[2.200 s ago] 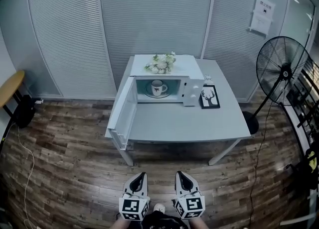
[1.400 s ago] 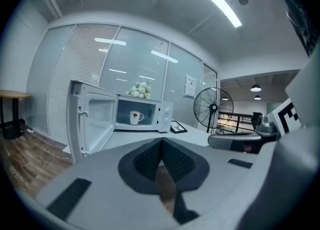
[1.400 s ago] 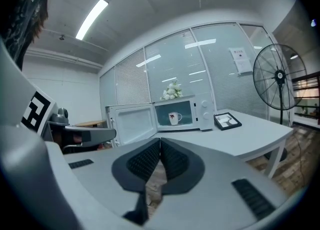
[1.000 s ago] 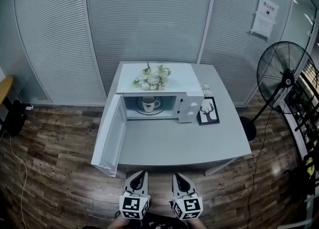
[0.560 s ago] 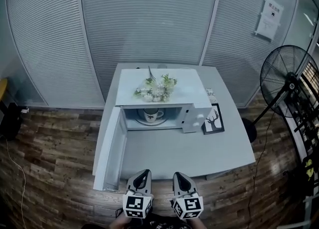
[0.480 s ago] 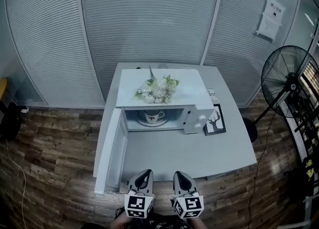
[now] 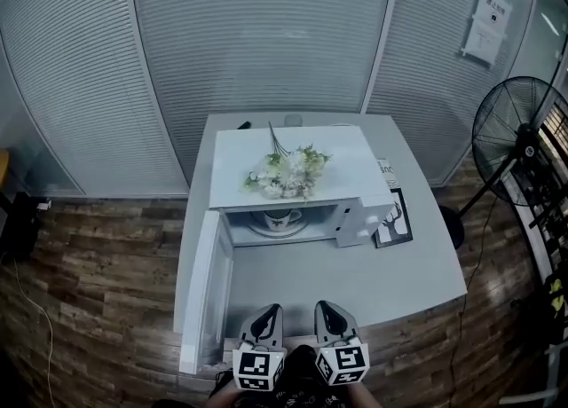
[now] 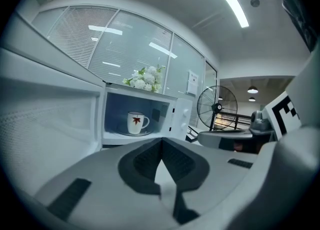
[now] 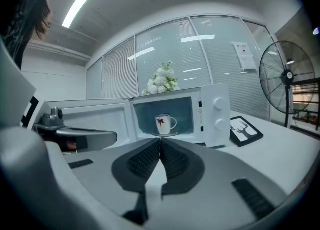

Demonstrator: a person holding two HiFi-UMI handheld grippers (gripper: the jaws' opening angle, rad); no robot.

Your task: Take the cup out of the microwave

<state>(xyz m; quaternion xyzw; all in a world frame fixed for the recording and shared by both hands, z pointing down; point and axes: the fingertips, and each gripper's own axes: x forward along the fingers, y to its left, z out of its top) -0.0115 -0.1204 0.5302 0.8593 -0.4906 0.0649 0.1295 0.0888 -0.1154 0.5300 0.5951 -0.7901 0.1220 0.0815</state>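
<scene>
By the bench's [image 7: 373, 282] near edge, my left gripper [image 7: 271, 310] and right gripper [image 7: 326, 308] hover, fingers [image 8: 142, 164] closed, empty. Farther back, the cup [image 7: 281, 217] sits inside the microwave [image 7: 238, 153], door [image 7: 206, 295] open.

The left gripper [image 7: 271, 311] and right gripper [image 7: 326, 308] sit side by side at six o'clock in the head view, not touching, both pointing toward twelve o'clock. Each has its jaws pressed together, tip to tip.
</scene>
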